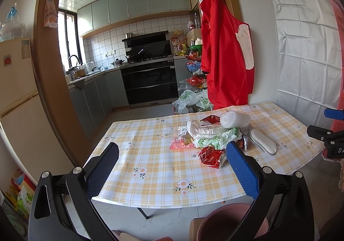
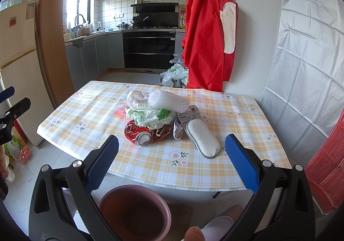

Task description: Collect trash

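Observation:
A pile of trash [image 2: 154, 112] lies in the middle of a table with a yellow check cloth [image 2: 86, 112]. It holds a crushed red can [image 2: 137, 132], a white and green plastic bag [image 2: 150, 117], bubble wrap [image 2: 167, 101], foil wrappers and a white sponge pad [image 2: 203, 138]. The pile also shows in the left wrist view [image 1: 212, 135], with the can [image 1: 211, 156] nearest. A pink bin [image 2: 134, 213] stands on the floor below the table's near edge. My left gripper [image 1: 172, 168] and right gripper [image 2: 172, 161] are both open and empty, short of the pile.
A red apron [image 2: 206, 37] hangs on the wall behind the table. Plastic bags [image 2: 174, 73] lie on the floor beyond the far edge. A fridge [image 2: 17, 69] stands at the left. A red chair [image 2: 326, 168] is at the right. The bin also shows in the left wrist view [image 1: 232, 221].

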### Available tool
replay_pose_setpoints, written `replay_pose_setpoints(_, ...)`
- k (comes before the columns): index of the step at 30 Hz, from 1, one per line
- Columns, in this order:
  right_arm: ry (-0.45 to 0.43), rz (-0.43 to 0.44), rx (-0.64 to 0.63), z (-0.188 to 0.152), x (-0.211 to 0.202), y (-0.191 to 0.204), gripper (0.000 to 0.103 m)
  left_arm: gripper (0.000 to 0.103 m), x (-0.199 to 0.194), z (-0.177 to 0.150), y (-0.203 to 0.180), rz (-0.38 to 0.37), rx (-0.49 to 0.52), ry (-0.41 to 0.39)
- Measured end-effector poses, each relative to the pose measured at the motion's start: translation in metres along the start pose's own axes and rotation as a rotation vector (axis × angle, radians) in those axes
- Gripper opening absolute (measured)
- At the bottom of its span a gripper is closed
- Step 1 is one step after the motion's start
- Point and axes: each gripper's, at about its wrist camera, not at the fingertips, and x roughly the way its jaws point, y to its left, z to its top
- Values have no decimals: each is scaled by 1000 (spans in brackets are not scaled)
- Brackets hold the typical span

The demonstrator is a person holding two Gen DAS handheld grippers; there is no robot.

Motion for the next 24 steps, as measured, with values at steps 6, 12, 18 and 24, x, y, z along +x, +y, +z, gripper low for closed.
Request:
replay_pose_setpoints(6,2,0,0,2,-4,-1,97,98,0,4,2,2,-6,4)
replay_pose_setpoints(12,3,-1,0,2,-4,-1,97,98,-1,2,2,2,-7,5)
replay_pose_setpoints(18,5,-3,5,-4,-3,-2,97,98,-1,-1,1,4,-8,11)
replay_pose_setpoints(24,15,1,13,-9,3,-3,97,98,7,-8,-1,-2,-17,36)
